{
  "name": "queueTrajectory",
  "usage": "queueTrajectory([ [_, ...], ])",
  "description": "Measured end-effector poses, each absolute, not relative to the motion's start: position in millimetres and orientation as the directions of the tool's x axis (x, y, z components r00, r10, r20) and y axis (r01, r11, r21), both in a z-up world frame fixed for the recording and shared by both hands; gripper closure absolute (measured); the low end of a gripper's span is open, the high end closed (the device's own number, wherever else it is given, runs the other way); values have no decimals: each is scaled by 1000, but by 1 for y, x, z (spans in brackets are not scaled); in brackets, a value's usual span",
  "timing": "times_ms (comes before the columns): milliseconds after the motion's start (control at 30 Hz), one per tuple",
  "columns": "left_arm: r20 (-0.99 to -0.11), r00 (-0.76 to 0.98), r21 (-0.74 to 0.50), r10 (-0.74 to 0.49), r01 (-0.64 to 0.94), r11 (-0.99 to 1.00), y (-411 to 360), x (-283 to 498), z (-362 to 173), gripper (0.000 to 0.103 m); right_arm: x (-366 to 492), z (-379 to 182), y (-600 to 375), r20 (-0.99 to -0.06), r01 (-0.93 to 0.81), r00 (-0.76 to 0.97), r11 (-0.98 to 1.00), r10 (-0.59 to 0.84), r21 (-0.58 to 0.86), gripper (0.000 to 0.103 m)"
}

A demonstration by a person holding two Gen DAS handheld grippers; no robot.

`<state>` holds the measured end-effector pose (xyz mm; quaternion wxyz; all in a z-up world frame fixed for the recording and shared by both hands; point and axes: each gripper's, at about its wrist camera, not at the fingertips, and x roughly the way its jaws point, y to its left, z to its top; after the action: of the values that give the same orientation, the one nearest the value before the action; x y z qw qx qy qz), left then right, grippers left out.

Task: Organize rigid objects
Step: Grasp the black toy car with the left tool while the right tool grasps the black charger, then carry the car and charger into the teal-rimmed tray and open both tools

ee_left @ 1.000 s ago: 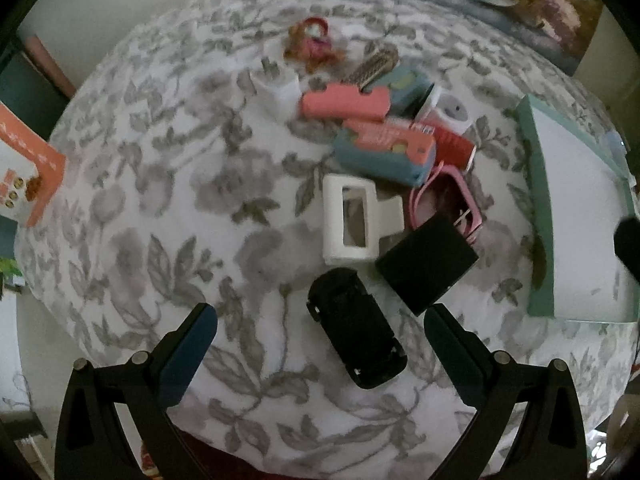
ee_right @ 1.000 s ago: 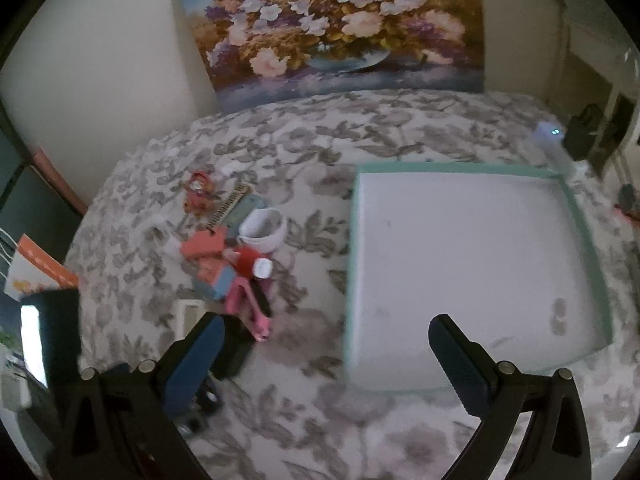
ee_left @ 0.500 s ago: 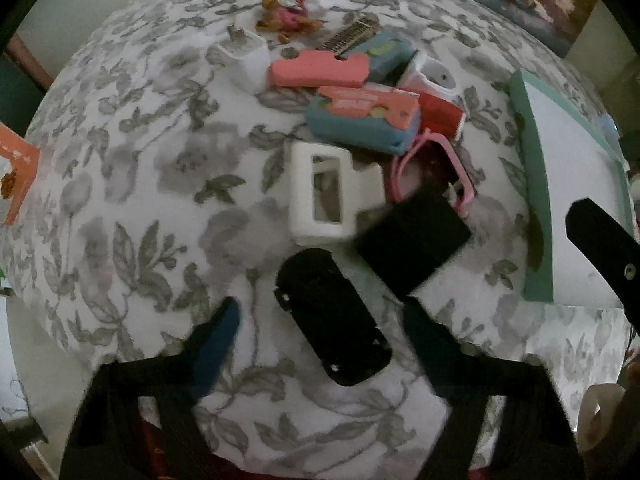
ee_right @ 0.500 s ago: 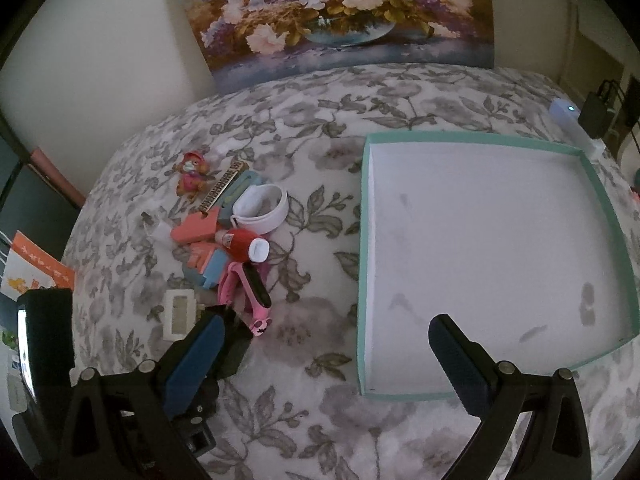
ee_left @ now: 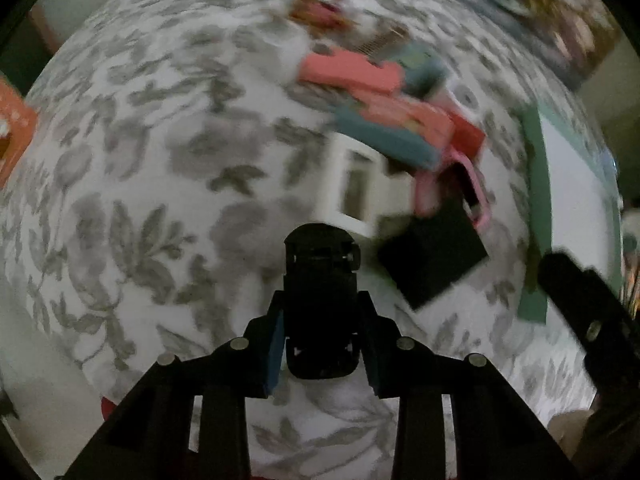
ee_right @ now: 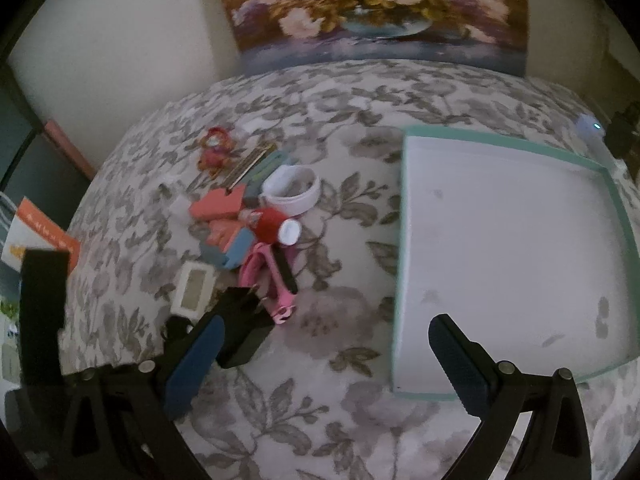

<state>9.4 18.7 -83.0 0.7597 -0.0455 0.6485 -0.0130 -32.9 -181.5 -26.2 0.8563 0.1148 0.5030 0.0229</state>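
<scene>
Left gripper (ee_left: 322,332): the blue-padded fingers (ee_left: 275,354) have just been closing and now bear on both flanks of a black toy car (ee_left: 320,300), a glossy rounded moulding lying on the floral bedspread (ee_left: 132,184). The car's long axis runs straight away from the camera, parallel to the fingers, one end between the pads and the other toward the pile. Just beyond it lie a white rectangular frame (ee_left: 352,184) and a matt black box (ee_left: 432,256), set corner-on, with a pink looped item (ee_left: 474,192) and coral and teal blocks (ee_left: 394,128) behind; this view is motion-blurred. Right gripper (ee_right: 324,356): fingers (ee_right: 194,364) spread wide, gripping nothing, above the bedspread between the black box (ee_right: 244,328) and a flat, shallow, teal-rimmed white tray (ee_right: 500,136). A white ring-shaped band (ee_right: 292,190) and a red bottle (ee_right: 270,224) with a white cap lie in the pile.
</scene>
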Motion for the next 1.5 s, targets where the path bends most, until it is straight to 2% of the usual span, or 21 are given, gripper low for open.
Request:
queueTrajectory([
  [200, -980, 190, -103, -65, -197, 975, 49, 12, -87, 68, -31, -31, -156, -857, 1, 487, 981, 167, 192, 0],
  [333, -980, 190, -113, -66, -253, 961, 60, 11, -92, 68, -28, -36, -129, -870, -87, 474, 990, 137, 109, 8],
  [767, -982, 174, -119, -78, -240, 963, 30, -19, -82, 68, -20, -54, -88, -892, -173, 448, 985, 64, -16, 13],
  [900, -980, 181, -122, -82, -222, 967, 54, -1, -92, 68, -17, -58, -81, -891, -184, 452, 981, 34, -56, 17],
  [967, -980, 183, -119, -80, -216, 969, 54, 2, -93, 68, -16, -59, -80, -892, -186, 451, 981, 33, -58, 25],
  [1300, -977, 201, -112, -74, -187, 976, 43, -3, -80, 68, -17, -54, -87, -891, -178, 447, 984, 85, 5, 30],
  [1333, -976, 207, -106, -67, -183, 977, 40, -3, -77, 68, -18, -53, -88, -889, -180, 448, 984, 94, 13, 36],
  [1500, -968, 242, -105, -64, -159, 982, 29, -5, -63, 68, -24, -44, -99, -879, -169, 459, 984, 125, 51, 38],
])
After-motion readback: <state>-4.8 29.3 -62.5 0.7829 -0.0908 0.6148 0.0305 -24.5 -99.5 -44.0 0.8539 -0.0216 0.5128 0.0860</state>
